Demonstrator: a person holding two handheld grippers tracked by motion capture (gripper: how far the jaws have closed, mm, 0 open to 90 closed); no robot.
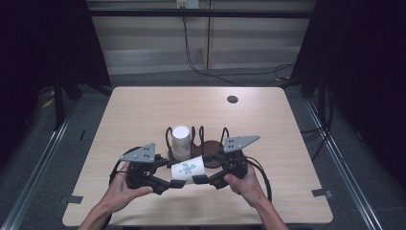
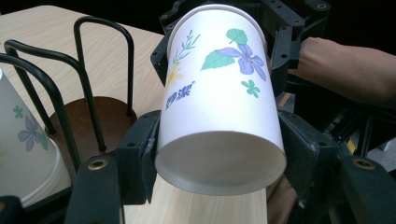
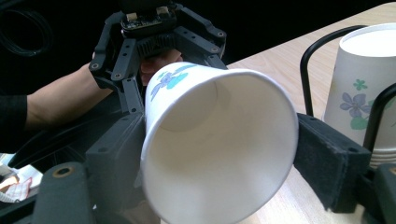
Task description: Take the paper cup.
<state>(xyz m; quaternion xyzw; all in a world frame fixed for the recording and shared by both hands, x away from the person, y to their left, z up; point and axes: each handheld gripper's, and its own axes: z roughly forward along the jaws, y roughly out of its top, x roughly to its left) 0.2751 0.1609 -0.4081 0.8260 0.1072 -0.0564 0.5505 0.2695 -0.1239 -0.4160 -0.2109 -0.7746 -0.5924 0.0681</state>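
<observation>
A white paper cup (image 1: 187,168) printed with flowers lies on its side in the air, held between my two grippers just above the table's near part. My left gripper (image 1: 174,183) is shut on its narrow bottom end; in the left gripper view both pads press the cup (image 2: 219,107) near its base. My right gripper (image 1: 201,178) has its pads against the wide open rim, one on each side of the cup (image 3: 219,154), whose mouth faces that camera. Behind it my left gripper (image 3: 175,77) grips the far end.
A black wire rack (image 1: 210,146) on a brown base stands just beyond the grippers, with a stack of upside-down cups (image 1: 181,141) in its left slot. The wooden table (image 1: 143,105) has a round cable hole (image 1: 232,99) at the back right. Cables run over the floor behind it.
</observation>
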